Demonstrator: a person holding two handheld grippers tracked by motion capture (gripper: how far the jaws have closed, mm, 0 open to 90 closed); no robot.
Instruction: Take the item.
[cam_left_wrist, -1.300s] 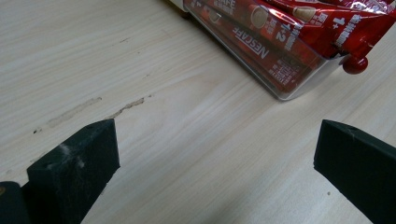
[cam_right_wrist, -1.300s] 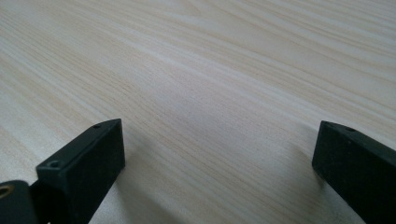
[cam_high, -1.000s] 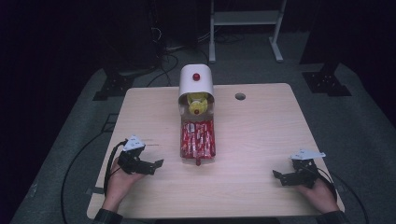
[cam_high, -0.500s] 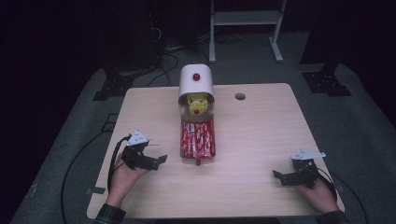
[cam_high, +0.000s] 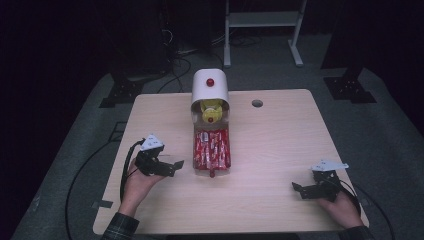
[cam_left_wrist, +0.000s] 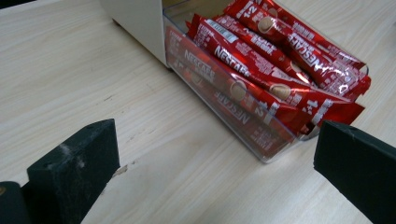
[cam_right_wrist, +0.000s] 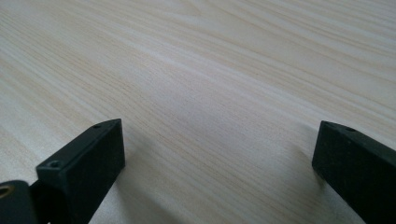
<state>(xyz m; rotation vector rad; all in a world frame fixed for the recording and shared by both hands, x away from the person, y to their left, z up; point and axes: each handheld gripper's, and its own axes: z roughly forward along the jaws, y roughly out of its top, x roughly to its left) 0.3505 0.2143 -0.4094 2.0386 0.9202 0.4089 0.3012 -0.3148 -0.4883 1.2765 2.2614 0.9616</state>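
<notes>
A clear tray (cam_high: 212, 169) packed with several red Nescafe sachets (cam_high: 212, 147) (cam_left_wrist: 261, 70) stands at the table's middle. It sticks out from a white dispenser (cam_high: 210, 87) with a red knob (cam_high: 210, 81) on top; yellow packets (cam_high: 210, 110) show in its mouth. My left gripper (cam_high: 176, 167) is open, just left of the tray's front corner, jaws pointing at it. In the left gripper view the tray's clear wall (cam_left_wrist: 219, 107) lies a short way ahead between the jaws. My right gripper (cam_high: 298, 190) rests open at the front right, with bare wood (cam_right_wrist: 210, 107) between its jaws.
The wooden table (cam_high: 280, 145) has a round cable hole (cam_high: 257, 103) behind and right of the dispenser. Dark floor with cables (cam_high: 85, 170) surrounds the table. A white metal frame (cam_high: 260, 20) stands far behind.
My left gripper has moved up and right, closer to the tray of sachets. The right gripper has stayed in place.
</notes>
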